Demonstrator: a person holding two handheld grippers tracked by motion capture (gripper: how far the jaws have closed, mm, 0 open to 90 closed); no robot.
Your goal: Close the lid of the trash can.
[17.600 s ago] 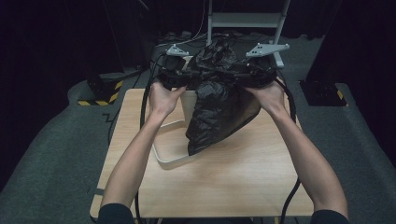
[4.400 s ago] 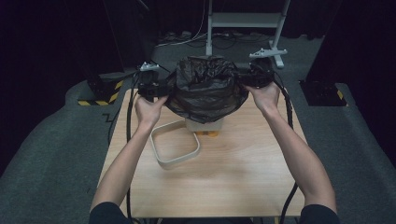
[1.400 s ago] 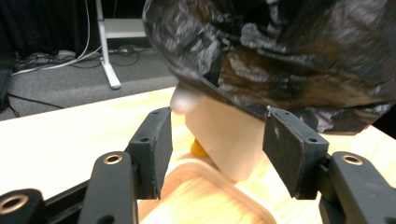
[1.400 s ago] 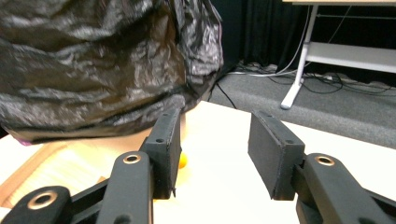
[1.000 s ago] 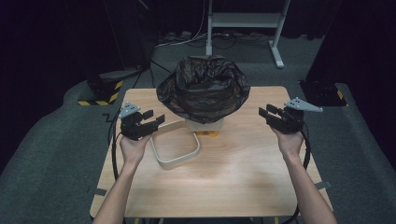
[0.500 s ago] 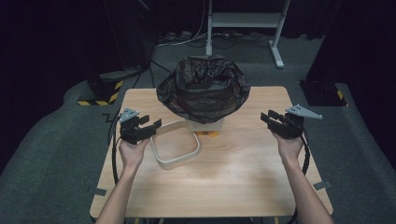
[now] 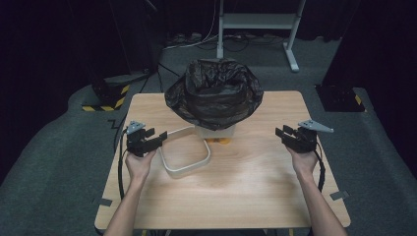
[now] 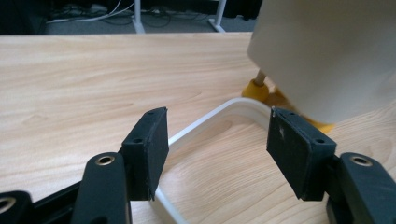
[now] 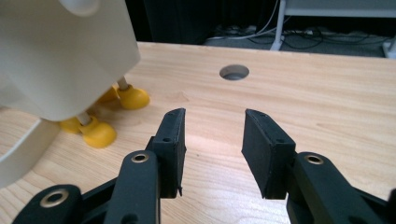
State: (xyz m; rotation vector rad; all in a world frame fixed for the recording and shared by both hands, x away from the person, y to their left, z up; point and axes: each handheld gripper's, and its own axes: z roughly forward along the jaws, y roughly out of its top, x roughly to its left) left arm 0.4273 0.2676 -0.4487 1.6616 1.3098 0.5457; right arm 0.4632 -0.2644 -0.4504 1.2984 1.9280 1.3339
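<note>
Bin (image 7: 215, 132) body mostly hidden under black bag (image 7: 214, 93); top cut off in both gripper views.

left gripper (image 7: 156, 139): empty, beside ring (image 7: 189, 152) | right gripper (image 7: 284, 135): empty | bag-lined bin (image 7: 215, 93): between them

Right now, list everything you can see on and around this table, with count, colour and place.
bin: one, cream white, far middle of the table, on yellow feet
bin bag: one, black, lining the bin, folded over its rim
ring frame: one, cream white, flat on the table in front of the bin
table: one, light wood, centre, with a round hole in its top
stand: one, grey, on the floor behind the table
left tool: one, black, left side, open, empty
right tool: one, black, right side, open, empty
forearms: two, from the bottom edge
</note>
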